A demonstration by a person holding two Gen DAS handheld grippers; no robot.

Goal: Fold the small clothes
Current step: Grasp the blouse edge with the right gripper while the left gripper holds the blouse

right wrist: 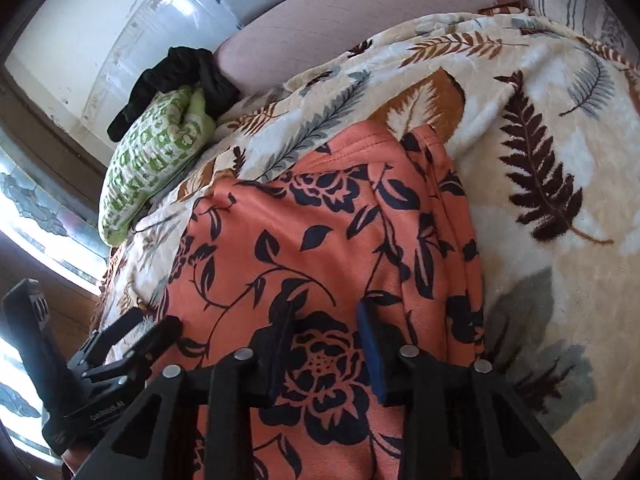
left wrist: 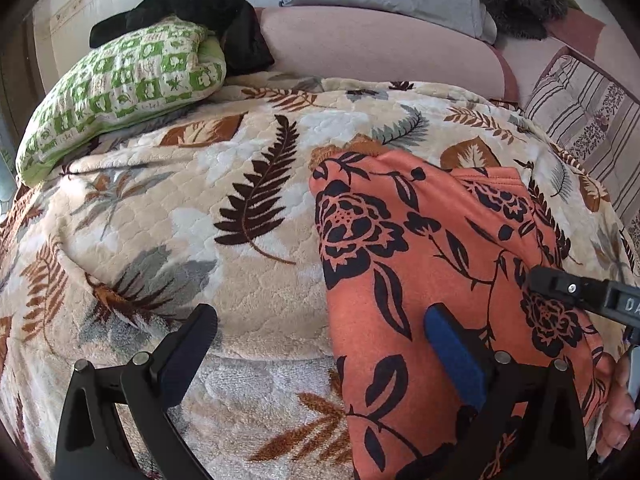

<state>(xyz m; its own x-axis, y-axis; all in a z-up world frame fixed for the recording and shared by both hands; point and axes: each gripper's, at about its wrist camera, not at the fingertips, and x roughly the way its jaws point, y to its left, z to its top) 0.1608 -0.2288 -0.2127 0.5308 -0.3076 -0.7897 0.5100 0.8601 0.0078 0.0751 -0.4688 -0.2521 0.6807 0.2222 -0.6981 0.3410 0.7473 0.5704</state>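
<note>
Left wrist view: your left gripper (left wrist: pixel 320 344) hangs with its jaws spread wide and nothing between them. One pad is over the leaf-print blanket (left wrist: pixel 168 208), the blue pad over the orange floral garment (left wrist: pixel 400 248). The garment lies flat on the blanket, toward the striped cushion (left wrist: pixel 584 128) side and well away from the green checkered pillow (left wrist: pixel 120 88). It looks like thin, soft knit: light, limp, no stiffness, and it will drape and drag on the plush blanket rather than slide. You'll want to pinch at a hem or corner, going through all layers; the far corner nearest the pink bolster (left wrist: pixel 380 48) looks cleanest. Part of the right gripper's body enters over the garment's cushion-side edge, with white letters "DA" readable on it and the rest cut off.

Right wrist view: your right gripper (right wrist: pixel 326 344) sits low over the garment (right wrist: pixel 320 240), jaws moderately apart and straddling a printed rose, no cloth pinched. The edge away from the green pillow (right wrist: pixel 156 160) shows stacked folds, so it looks already doubled there; grab that bundle together or the layers will probably slip apart. The left gripper's body (right wrist: pixel 100 380) carries small print, too blurred to read. Black clothing (right wrist: pixel 180 76) lies on top of the pillow.
</note>
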